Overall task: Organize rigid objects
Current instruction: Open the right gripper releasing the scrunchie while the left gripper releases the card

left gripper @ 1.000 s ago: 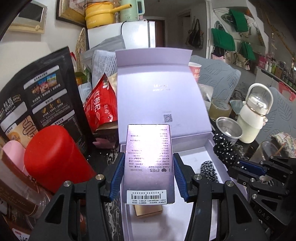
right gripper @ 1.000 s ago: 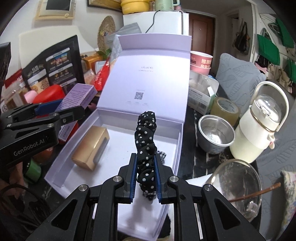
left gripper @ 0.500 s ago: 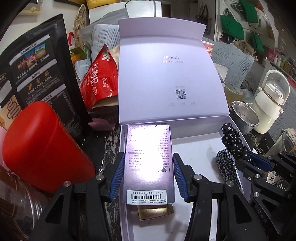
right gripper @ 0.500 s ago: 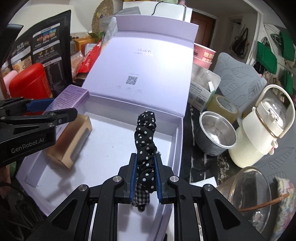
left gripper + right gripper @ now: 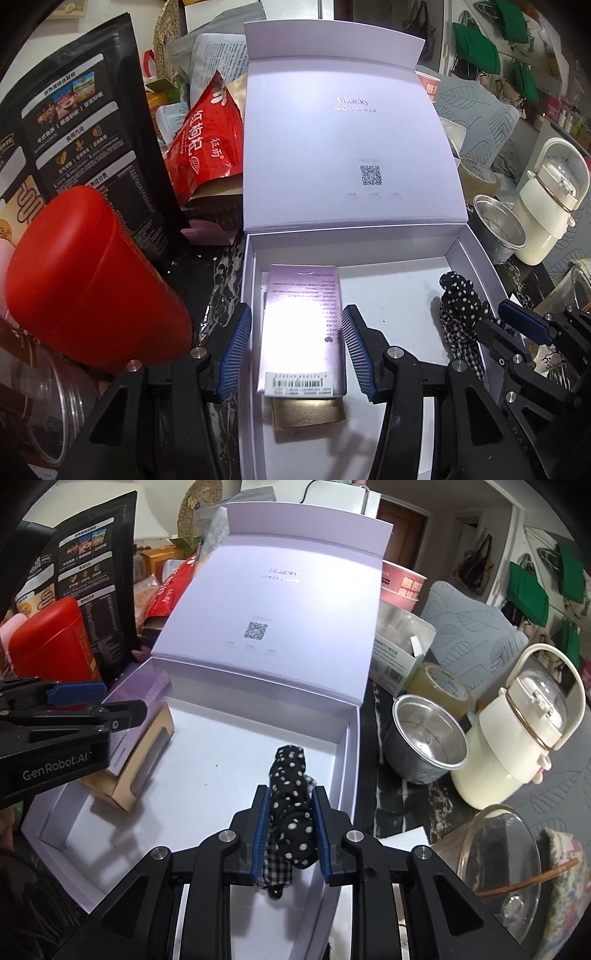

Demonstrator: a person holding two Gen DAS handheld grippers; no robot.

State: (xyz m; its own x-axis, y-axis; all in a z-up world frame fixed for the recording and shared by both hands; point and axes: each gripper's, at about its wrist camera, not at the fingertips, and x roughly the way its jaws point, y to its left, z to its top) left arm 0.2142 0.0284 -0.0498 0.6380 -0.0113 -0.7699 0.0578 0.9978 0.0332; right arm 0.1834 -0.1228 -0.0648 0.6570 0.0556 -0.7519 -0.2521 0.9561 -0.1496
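Left wrist view shows the left gripper (image 5: 297, 350) angled down into the open white rectangular gift box (image 5: 406, 258), its ribbed blue pads (image 5: 236, 350) standing apart on both sides of the shiny purple rectangular carton (image 5: 303, 332); a small gap shows on each side, so the carton is released. The carton lies flat on top of a gold cardboard box (image 5: 308, 411) near the gift box's left wall, leaving bare floor across the middle and front.

Right wrist view has the right gripper (image 5: 290, 830) tilted down near the right wall, its jaws opening with the black polka-dot fabric scrunchie (image 5: 290, 794) between them, resting on the box floor. The raised lid (image 5: 280, 602) blocks the far side. Just outside the walls stand a tall red plastic canister (image 5: 88, 280) on the left and a metal cup (image 5: 424, 738) on the right.
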